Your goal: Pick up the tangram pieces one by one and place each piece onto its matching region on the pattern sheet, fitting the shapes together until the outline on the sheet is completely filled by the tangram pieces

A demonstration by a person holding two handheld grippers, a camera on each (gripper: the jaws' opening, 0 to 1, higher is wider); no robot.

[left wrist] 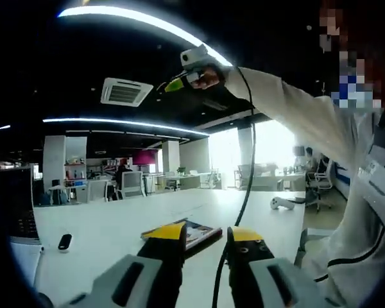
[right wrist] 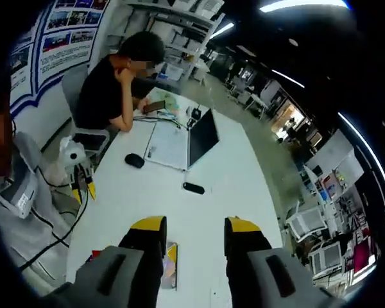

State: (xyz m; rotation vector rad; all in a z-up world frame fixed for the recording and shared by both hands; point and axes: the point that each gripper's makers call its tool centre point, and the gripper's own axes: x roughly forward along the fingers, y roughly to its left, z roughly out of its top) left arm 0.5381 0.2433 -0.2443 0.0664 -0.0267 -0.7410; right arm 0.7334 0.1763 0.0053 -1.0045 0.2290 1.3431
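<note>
Left tongs (left wrist: 205, 240): released, nothing in them, over the bench (left wrist: 115, 224).
Right tongs (right wrist: 196, 234): also released, raised high.
Pattern sheet (left wrist: 194, 232): lying on the bench, just ahead.
Tip: bring both down and you'll aim better.

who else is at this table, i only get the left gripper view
observer: a person in a dark shirt sits at the table, seen from above in the right gripper view.
operator: anything lying near them
observer: a dark mouse, next to an open laptop.
operator: pieces on the sheet yet
observer: the sheet shows coloured shapes, just past the open right gripper; too small to tell loose pieces from print.
</note>
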